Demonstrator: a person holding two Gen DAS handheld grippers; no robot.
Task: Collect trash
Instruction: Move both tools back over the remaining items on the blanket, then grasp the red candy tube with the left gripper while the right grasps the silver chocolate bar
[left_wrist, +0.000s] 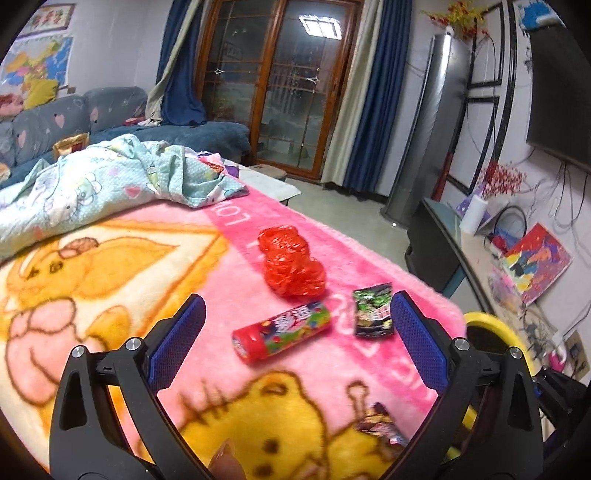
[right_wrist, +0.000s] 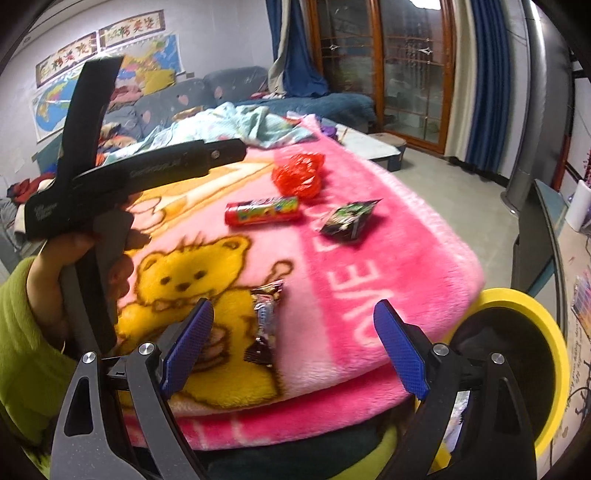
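1. The left hand-held gripper (left_wrist: 297, 317) is wide open and holds nothing. The right hand-held gripper (right_wrist: 293, 321) is wide open too, and also holds nothing. Both hang just over the near end of the pink blanket (right_wrist: 388, 236) on the bed.

2. Closest is a shiny candy wrapper (right_wrist: 266, 321). It lies on the yellow bear, just past the right gripper's left finger. It looks thin, light and crinkly. I think a pinch across its narrow middle would work best, because a flat wrapper can slip.

3. Next is the candy tube (left_wrist: 281, 332) with a red cap, lying on its side. It looks hard and round, so it may roll. I would grab it across the middle.

4. Beside the tube is a small dark snack packet (left_wrist: 372, 312). It looks flat and light. One raised edge looks like the best place to take hold.

5. Farther away is a crumpled red plastic bag (left_wrist: 291, 264). It looks soft and squashy, so any grab should do.

6. A yellow bin (right_wrist: 532, 373) with a dark inside stands off the near right corner of the bed. I cannot see what is in it.
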